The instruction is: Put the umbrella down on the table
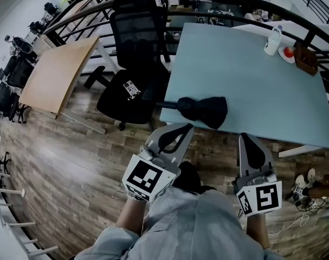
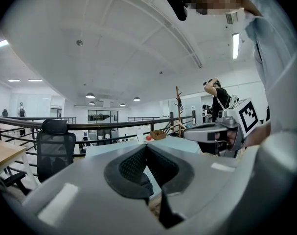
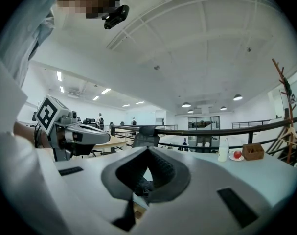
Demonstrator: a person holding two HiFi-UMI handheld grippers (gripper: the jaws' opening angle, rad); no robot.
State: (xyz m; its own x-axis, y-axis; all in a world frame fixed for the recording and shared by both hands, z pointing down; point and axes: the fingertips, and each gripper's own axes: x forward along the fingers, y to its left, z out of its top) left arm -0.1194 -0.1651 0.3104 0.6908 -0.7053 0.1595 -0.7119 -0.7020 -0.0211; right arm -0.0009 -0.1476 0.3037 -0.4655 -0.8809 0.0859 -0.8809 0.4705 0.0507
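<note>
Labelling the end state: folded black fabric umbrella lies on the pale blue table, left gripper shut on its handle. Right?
Not quite. The folded black fabric umbrella does lie on the pale blue table, but the left gripper is shut on nothing, not on the handle. The head view and the left gripper view show it.

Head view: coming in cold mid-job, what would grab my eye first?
The black folded umbrella lies at the near left edge of the pale blue table, with its handle poking over the edge toward the black office chair. Below it, the left hand-held gripper and the right hand-held gripper hover short of the table, both shut and empty.
</note>
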